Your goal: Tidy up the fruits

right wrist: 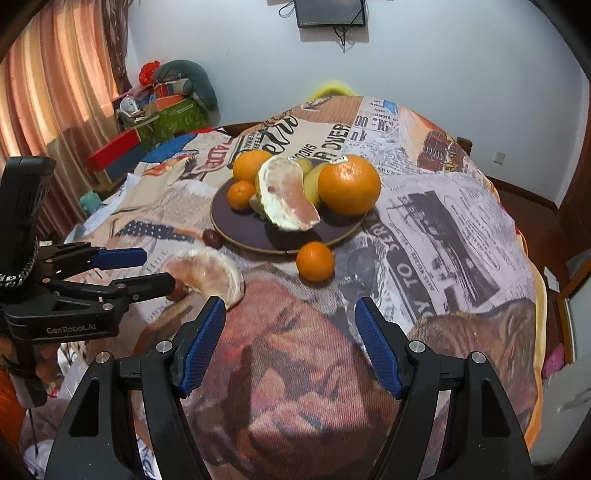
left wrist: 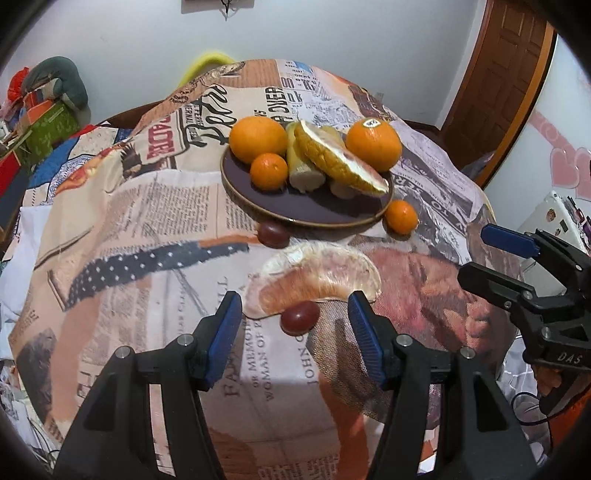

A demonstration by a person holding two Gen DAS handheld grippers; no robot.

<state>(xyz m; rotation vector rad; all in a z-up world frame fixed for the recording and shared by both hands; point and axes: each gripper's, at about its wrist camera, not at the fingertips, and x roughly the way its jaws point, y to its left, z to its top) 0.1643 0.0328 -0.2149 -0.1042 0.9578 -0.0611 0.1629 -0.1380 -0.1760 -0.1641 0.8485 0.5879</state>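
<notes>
I see a room with pale walls, orange-striped curtains [right wrist: 48, 74] on my left and a brown wooden door [left wrist: 506, 66] on my right. A dark screen [right wrist: 330, 13] hangs high on the far wall, and a pile of boxes and cushions [right wrist: 166, 103] fills the corner. The table is covered by a newspaper-print cloth [left wrist: 147, 206]; I can read "POWER" and "TO SER" on it, the rest only in scraps.

On the cloth sits a dark plate [left wrist: 306, 210] holding two large oranges, one small one, banana pieces and a pomelo wedge with rind [left wrist: 340, 158]. The right-hand large orange [left wrist: 373, 144] carries a sticker I cannot read. A small orange [left wrist: 400, 216] lies on the cloth just beside the plate rim.

A peeled pomelo segment [left wrist: 314, 277] lies on the cloth nearer me, with one red grape [left wrist: 300, 316] touching its near edge and another [left wrist: 272, 233] by the plate.

My left gripper [left wrist: 295, 332] is spread wide, empty, fingers flanking the grape and segment. My right gripper [right wrist: 290, 339] is likewise spread, holding nothing, above bare cloth. The gripper bodies read "GenRobot.AI" and "DAS".
</notes>
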